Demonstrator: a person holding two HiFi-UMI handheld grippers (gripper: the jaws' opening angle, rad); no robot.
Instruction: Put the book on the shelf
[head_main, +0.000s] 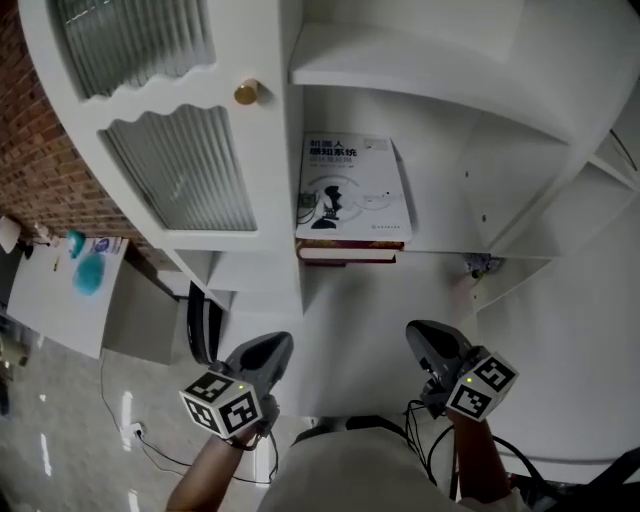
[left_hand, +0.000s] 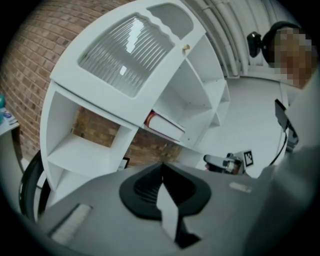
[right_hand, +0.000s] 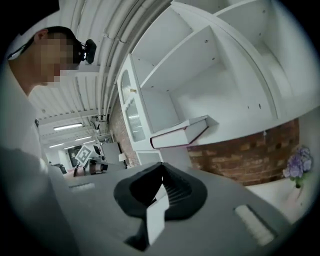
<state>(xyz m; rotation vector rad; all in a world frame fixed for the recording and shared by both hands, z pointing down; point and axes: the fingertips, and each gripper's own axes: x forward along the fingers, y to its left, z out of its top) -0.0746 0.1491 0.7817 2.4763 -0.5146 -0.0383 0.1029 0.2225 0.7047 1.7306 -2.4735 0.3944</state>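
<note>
Nearest the person, the left tongs (head_main: 268, 352) and the right tongs (head_main: 432, 340) are held side by side in front of the body, each carrying a cube with black-and-white square markers. In the left gripper view the left tongs (left_hand: 161, 172) are clenched, the dark pads meeting along one seam with nothing between them. The right gripper view shows the right tongs (right_hand: 161, 172) clenched as well, and empty. Both pairs are well apart from the shelving.

Beyond them stands the white wooden shelving unit (head_main: 470, 150). The white-covered paperback book with dark print and a black figure on its front (head_main: 352, 190) lies flat on the shelf board of the open compartment. It sits at that board's left end, close against the upright divider, and its near side reaches the board's front edge. A dark red book edge (head_main: 345, 252) shows directly beneath it, so it rests on that volume. From the right gripper view the book (right_hand: 180, 134) juts a little past the board's front edge.

Just left of the divider is a white cabinet door with ribbed glass panes (head_main: 180, 170) and a round brass knob (head_main: 246, 93).

Farther left, a small white table (head_main: 60, 300) carries a teal object (head_main: 90, 272) near its far edge. A red brick wall (head_main: 30, 150) rises behind it.
</note>
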